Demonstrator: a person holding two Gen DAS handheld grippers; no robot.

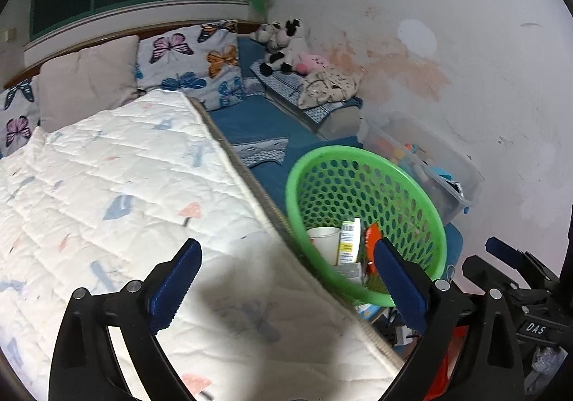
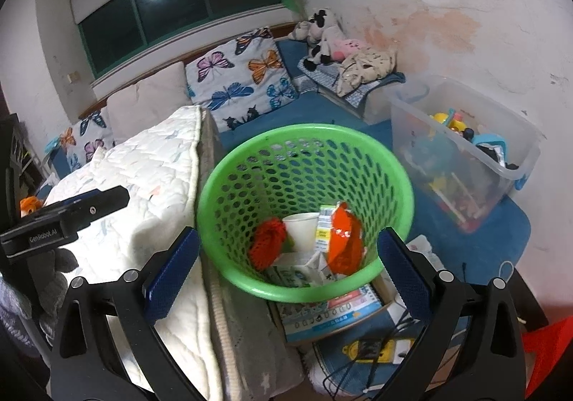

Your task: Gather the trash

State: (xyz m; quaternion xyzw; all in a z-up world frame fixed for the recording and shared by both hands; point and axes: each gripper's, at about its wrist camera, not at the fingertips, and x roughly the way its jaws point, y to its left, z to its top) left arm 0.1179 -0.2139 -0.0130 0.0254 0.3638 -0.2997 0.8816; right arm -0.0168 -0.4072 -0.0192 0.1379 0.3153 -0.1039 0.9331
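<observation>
Green basket sits on blue mat betw folded quilt at its 9 o'clock and clear toy bin at 2 o'clock. Mouth faces up, tipped slightly toward the grippers; long axis approx vertical.

Contents, right wrist view: paper cup lying on its side, mouth toward 12 o'clock; red mesh wad touching it at 8 o'clock; orange wrapper at 3 o'clock, long axis near upright; small carton wedged betw cup and wrapper; flattened printed pack underneath.

Handling, est.: all light. Cup thin, crushes easily, so take by rim w/ mild squeeze. Wrapper slick, crinkly; pinch an edge. Mesh soft, snags on pads. Basket stiff but flexy plastic; best hold is rim at 6 o'clock.

Right gripper: jaws wide, nothing held, straddling near rim. Left gripper: wide too, empty, over quilt edge, basket at its 2 o'clock.
</observation>
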